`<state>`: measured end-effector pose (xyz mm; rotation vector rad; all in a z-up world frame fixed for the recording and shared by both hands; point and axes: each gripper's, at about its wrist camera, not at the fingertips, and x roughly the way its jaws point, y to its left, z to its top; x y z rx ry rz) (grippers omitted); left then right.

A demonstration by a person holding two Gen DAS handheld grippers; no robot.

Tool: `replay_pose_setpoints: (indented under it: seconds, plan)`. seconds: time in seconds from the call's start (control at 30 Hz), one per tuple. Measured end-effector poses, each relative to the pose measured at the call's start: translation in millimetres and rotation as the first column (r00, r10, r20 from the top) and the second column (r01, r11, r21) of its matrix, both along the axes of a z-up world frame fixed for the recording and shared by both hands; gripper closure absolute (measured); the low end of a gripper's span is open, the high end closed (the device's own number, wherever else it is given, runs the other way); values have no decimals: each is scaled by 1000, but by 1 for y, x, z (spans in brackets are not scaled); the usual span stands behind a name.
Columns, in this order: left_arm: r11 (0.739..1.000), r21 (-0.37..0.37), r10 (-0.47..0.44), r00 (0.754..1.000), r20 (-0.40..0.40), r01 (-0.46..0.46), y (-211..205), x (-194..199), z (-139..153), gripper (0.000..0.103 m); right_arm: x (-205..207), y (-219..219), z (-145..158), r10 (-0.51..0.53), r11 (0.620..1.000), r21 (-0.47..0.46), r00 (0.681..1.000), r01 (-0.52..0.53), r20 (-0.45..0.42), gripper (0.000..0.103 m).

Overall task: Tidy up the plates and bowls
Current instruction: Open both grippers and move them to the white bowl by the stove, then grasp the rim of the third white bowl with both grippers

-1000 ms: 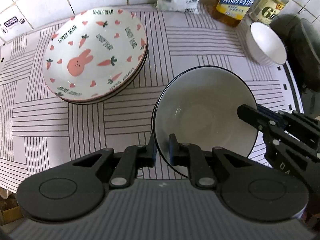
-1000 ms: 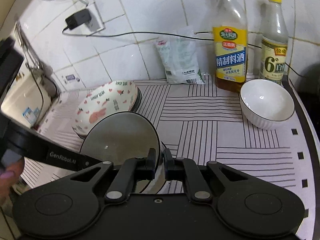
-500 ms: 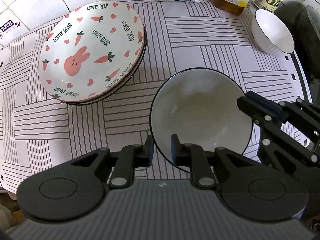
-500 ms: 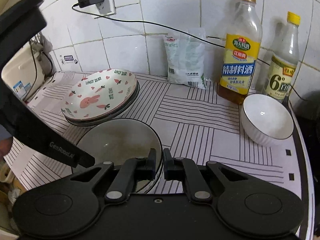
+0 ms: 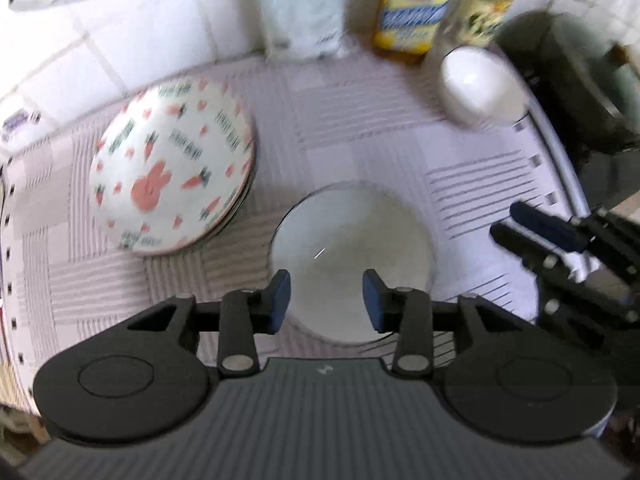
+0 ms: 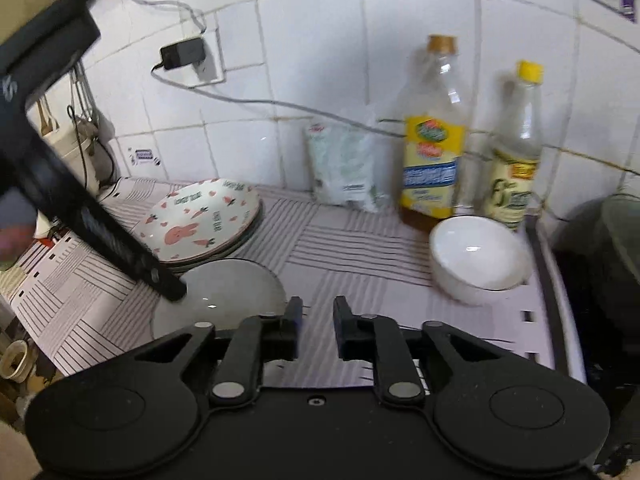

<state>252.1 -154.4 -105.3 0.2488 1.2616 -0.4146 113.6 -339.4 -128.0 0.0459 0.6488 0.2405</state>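
A grey bowl with a dark rim [image 5: 352,248] rests on the striped mat; it also shows in the right wrist view [image 6: 228,296]. My left gripper [image 5: 326,300] is open above its near rim and holds nothing. My right gripper [image 6: 314,328] is open, empty, just right of the bowl. A stack of rabbit-and-carrot plates [image 5: 172,168] sits at the left, touching no gripper; the right wrist view shows it too [image 6: 204,224]. A small white bowl [image 5: 480,84] stands at the back right, also in the right wrist view [image 6: 478,256].
Two bottles [image 6: 434,148] [image 6: 514,160] and a white bag [image 6: 346,164] stand against the tiled wall. A dark pot [image 5: 572,80] sits off the mat's right edge. A charger and cable [image 6: 184,54] hang on the wall.
Both grippers have opened and let go of the grey bowl, which now rests on the mat. Both have lifted and drawn back a little.
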Motion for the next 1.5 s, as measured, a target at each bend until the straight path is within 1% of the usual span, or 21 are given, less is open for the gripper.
replay_pose_setpoints:
  seconds: [0.07, 0.13, 0.17, 0.23, 0.27, 0.33, 0.4, 0.47, 0.5, 0.57, 0.63, 0.73, 0.87, 0.97, 1.07, 1.2, 1.33, 1.37, 1.43, 1.47, 1.5]
  plan:
    - [999, -38, -20, 999, 30, 21, -11, 2, 12, 62, -7, -12, 1, -20, 1000, -10, 1000, 20, 20, 74]
    - [996, -76, -34, 998, 51, 37, -23, 6, 21, 60, -10, -25, -1, -44, 999, -16, 998, 44, 37, 66]
    - [994, -99, -37, 998, 59, 43, -29, 8, 25, 59, -11, -32, -2, -60, 998, -21, 997, 61, 42, 61]
    - [989, -139, -40, 997, 69, 49, -39, 14, 28, 54, -10, -42, -7, -86, 996, -24, 995, 87, 50, 54]
    - [987, -153, -41, 997, 70, 51, -44, 17, 28, 53, -9, -47, -9, -94, 995, -23, 994, 96, 52, 52]
    - [984, -171, -45, 997, 69, 56, -56, 24, 27, 50, -4, -56, -18, -110, 994, -21, 992, 111, 55, 43]
    - [982, -179, -51, 997, 64, 62, -71, 34, 22, 50, 1, -63, -28, -130, 991, -21, 990, 131, 55, 39]
    - [982, -181, -50, 997, 62, 61, -84, 41, 17, 49, 10, -68, -39, -158, 987, -13, 986, 159, 47, 33]
    - [981, -185, -49, 997, 63, 60, -92, 46, 14, 46, 16, -72, -45, -174, 985, -5, 984, 175, 42, 29]
    - [980, -191, -44, 997, 64, 55, -102, 53, 7, 42, 29, -76, -58, -207, 978, -1, 978, 207, 23, 27]
    - [980, -195, -36, 997, 69, 49, -113, 62, -1, 39, 43, -80, -70, -230, 973, -19, 973, 230, -5, 20]
    - [981, -183, -43, 996, 74, 56, -132, 77, -19, 36, 61, -84, -85, -241, 971, -18, 970, 240, -27, 17]
    - [988, -147, -44, 996, 76, 54, -154, 97, -45, 35, 86, -90, -102, -275, 961, -8, 959, 275, -64, 14]
    - [990, -127, -59, 997, 44, 64, -169, 111, -66, 35, 103, -97, -112, -310, 950, 11, 947, 312, -88, 14]
    - [991, -117, -69, 997, 17, 71, -178, 121, -82, 35, 115, -100, -117, -323, 945, 23, 942, 326, -88, 13]
    - [992, -104, -71, 997, 6, 71, -186, 131, -100, 39, 127, -98, -119, -316, 948, 18, 946, 318, -65, 13]
    - [992, -103, -74, 997, -5, 73, -190, 137, -112, 47, 136, -92, -122, -291, 956, -33, 956, 290, -41, 13]
    - [992, -104, -73, 997, -8, 72, -190, 138, -115, 50, 138, -91, -122, -284, 958, -47, 958, 282, -35, 13]
    - [993, -99, -74, 997, -18, 72, -191, 141, -121, 69, 142, -90, -123, -274, 961, -60, 961, 271, -32, 12]
    - [992, -99, -78, 996, -30, 75, -192, 141, -123, 71, 142, -90, -124, -270, 962, -61, 962, 268, -29, 12]
    - [990, -117, -80, 996, -51, 74, -191, 141, -122, 82, 142, -91, -123, -266, 962, -61, 963, 264, -29, 12]
